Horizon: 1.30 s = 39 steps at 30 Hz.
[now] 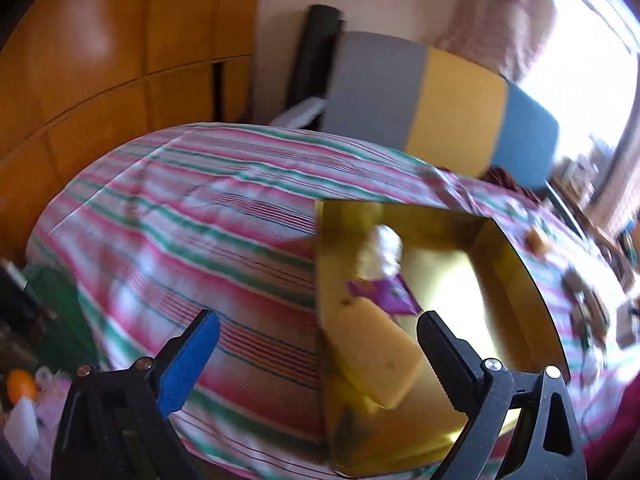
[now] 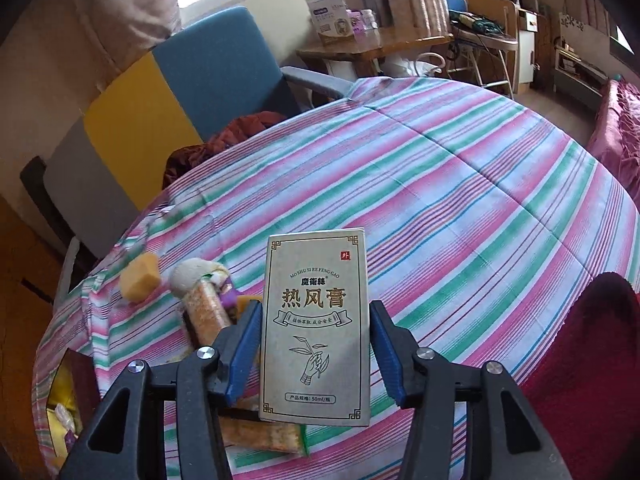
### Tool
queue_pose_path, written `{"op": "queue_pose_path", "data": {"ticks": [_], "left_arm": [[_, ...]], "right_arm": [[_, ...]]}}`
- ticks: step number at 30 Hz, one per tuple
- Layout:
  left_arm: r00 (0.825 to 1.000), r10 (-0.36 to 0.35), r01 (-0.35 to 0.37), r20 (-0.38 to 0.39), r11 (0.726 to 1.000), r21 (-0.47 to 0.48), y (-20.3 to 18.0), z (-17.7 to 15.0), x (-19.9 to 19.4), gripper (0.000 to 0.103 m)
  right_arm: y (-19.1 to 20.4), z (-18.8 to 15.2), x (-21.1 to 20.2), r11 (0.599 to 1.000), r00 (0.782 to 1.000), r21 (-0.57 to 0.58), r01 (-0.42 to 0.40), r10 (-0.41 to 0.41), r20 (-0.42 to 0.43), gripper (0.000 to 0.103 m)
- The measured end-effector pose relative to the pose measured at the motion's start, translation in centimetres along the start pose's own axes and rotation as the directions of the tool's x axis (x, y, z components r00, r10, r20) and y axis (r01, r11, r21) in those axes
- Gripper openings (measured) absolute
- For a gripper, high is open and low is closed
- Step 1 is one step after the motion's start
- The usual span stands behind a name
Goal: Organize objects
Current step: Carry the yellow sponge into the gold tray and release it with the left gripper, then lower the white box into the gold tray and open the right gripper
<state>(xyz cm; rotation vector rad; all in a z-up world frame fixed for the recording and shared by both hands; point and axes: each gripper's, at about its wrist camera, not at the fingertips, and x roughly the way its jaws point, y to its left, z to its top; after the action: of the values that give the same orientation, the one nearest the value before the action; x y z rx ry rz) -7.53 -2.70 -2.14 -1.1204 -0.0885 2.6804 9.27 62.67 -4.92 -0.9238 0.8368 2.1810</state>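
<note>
My right gripper [image 2: 316, 332] is shut on a grey-green carton [image 2: 316, 328] with Chinese print, held upright above the striped tablecloth [image 2: 460, 208]. Left of it on the cloth lie a yellow sponge [image 2: 140, 274], a white fluffy ball [image 2: 192, 274] and a long orange snack packet [image 2: 208, 312]. My left gripper [image 1: 318, 332] is open and empty, above the near left corner of a shiny gold box [image 1: 508, 276]. Inside the box lie a yellow sponge [image 1: 376, 356], a purple wrapper [image 1: 384, 292] and a white ball [image 1: 382, 252]. The left wrist view is motion-blurred.
A grey, yellow and blue chair [image 1: 440, 104] stands at the table's far side; it also shows in the right wrist view [image 2: 168, 80]. Several small brown items [image 1: 588, 304] lie right of the box. A dark red cloth [image 2: 592, 360] lies at the right.
</note>
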Motion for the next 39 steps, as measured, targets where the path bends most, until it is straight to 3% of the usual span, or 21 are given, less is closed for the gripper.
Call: {"op": "queue_pose_path", "data": {"ticks": [4, 7, 10, 13, 16, 19, 24, 29, 33, 39], "left_arm": [[1.000, 0.011, -0.011, 0.004, 0.999, -0.035, 1.1, 0.0, 0.1, 0.099], [1.000, 0.001, -0.002, -0.008, 0.999, -0.044, 1.1, -0.3, 0.4, 0.099], [1.000, -0.015, 0.015, -0.009, 0.999, -0.044, 0.7, -0.5, 0.4, 0.099], [1.000, -0.024, 0.024, -0.001, 0.999, -0.040, 0.4, -0.6, 0.3, 0.099], [1.000, -0.024, 0.024, -0.001, 0.999, -0.048, 0.7, -0.8, 0.3, 0.099], [1.000, -0.020, 0.019, -0.007, 0.998, -0.067, 1.5, -1.0, 0.3, 0.100], [1.000, -0.010, 0.009, -0.010, 0.997, -0.079, 2.2, -1.4, 0.4, 0.100], [1.000, -0.005, 0.004, -0.011, 0.996, -0.086, 2.6, -1.5, 0.5, 0.100], [1.000, 0.004, -0.005, -0.013, 0.996, -0.092, 2.8, -1.6, 0.6, 0.100], [1.000, 0.013, -0.013, -0.003, 0.998, -0.063, 2.0, -1.4, 0.3, 0.100]], "right_arm": [[4.4, -2.9, -5.9, 0.986, 0.990, -0.089, -0.138, 0.138, -0.014, 0.053], [10.6, -4.5, -5.9, 0.949, 0.962, -0.160, -0.270, 0.259, -0.085, 0.053], [18.2, -7.3, -6.5, 0.870, 0.907, -0.267, -0.414, 0.370, -0.200, 0.053], [25.6, -11.8, -5.7, 0.772, 0.830, -0.332, -0.541, 0.428, -0.357, 0.053], [32.0, -17.6, -3.6, 0.701, 0.766, -0.371, -0.609, 0.398, -0.505, 0.053], [36.1, -22.0, -1.1, 0.671, 0.729, -0.388, -0.632, 0.344, -0.591, 0.053], [39.4, -27.0, 1.1, 0.656, 0.711, -0.432, -0.619, 0.236, -0.662, 0.054], [39.3, -28.5, 0.8, 0.633, 0.671, -0.411, -0.656, 0.239, -0.702, 0.059], [38.4, -28.9, 0.0, 0.630, 0.659, -0.396, -0.668, 0.253, -0.708, 0.064], [38.6, -30.3, -0.4, 0.585, 0.585, -0.342, -0.736, 0.292, -0.757, 0.065]]}}
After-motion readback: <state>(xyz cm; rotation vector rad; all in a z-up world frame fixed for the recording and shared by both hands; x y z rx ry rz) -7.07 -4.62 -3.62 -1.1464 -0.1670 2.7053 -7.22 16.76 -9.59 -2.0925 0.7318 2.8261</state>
